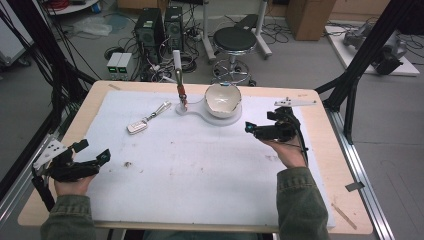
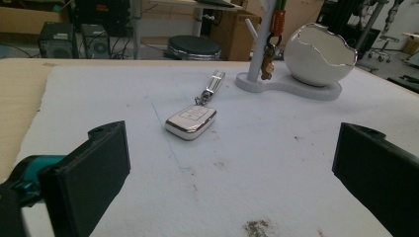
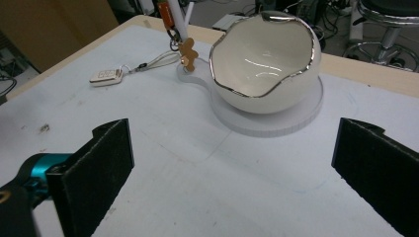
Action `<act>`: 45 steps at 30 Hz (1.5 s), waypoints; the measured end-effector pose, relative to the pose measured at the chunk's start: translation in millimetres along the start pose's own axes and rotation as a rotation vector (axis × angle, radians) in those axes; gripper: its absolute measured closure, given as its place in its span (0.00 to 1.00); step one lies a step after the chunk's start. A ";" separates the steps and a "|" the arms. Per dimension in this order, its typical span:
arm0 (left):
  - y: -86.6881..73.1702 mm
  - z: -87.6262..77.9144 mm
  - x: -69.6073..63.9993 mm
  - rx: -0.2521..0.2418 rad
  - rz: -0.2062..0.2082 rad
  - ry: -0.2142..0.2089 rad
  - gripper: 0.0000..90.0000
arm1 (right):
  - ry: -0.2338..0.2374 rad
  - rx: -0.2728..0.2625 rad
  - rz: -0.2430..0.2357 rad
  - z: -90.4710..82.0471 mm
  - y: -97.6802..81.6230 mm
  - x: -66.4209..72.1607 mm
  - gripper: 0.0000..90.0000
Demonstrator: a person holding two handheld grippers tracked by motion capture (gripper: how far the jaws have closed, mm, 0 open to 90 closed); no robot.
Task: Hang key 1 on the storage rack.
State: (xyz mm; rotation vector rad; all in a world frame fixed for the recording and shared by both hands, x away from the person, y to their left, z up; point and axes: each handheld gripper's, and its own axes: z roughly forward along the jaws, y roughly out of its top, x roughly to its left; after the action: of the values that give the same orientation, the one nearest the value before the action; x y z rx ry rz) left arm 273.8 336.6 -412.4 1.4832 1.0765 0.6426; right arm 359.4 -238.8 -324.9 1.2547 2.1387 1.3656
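Lying flat: white key fob w/ silver strap (chrome-edged), untouched.

wooden table, white mat, key fob

Glossy white key fob with shiny metal trim, glazed ceramic eggshell bowl, matt rough white mat over a wooden counter.
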 end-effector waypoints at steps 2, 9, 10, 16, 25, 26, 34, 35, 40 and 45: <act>-0.1 -0.1 -0.3 -0.001 -0.005 0.002 0.02 | -0.008 -0.003 0.008 -3.2 -6.6 -2.8 0.02; 0.0 0.1 -0.5 -0.005 -0.004 -0.001 0.02 | -0.022 -0.023 0.028 -13.1 -26.5 -7.0 0.02; 0.1 0.0 -0.5 -0.006 -0.002 -0.001 0.02 | -0.026 -0.023 0.029 -13.8 -29.4 -7.5 0.02; 0.1 -0.4 -0.4 -0.002 0.002 0.002 0.02 | -0.048 -0.014 0.022 -16.6 -40.6 -8.3 0.02; 0.1 -0.5 -0.1 -0.001 0.005 0.004 0.02 | -0.072 -0.011 0.011 -18.5 -66.9 -6.0 0.02; 0.1 -0.5 -0.1 -0.002 0.005 0.005 0.02 | -0.079 -0.017 0.015 -19.8 -70.2 -6.6 0.02; 0.1 -0.4 0.0 -0.001 0.005 0.005 0.02 | -0.122 -0.055 0.052 -28.8 -93.6 -11.3 0.02; 0.0 -0.3 -0.1 -0.001 0.003 0.007 0.02 | -0.137 -0.062 0.040 -30.1 -97.7 -10.1 0.02; 0.0 0.0 0.5 0.001 0.004 0.007 0.02 | -0.156 -0.077 0.035 -32.9 -105.4 -7.1 0.02; 0.0 -0.2 1.0 0.000 0.003 0.009 0.02 | -0.173 -0.105 0.033 -38.2 -112.7 -4.5 0.02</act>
State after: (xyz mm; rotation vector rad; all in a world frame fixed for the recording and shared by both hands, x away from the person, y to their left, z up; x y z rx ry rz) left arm 274.1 337.6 -412.5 1.4830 1.0816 0.6518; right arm 280.1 -282.7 -402.2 1.3206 1.9134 1.3126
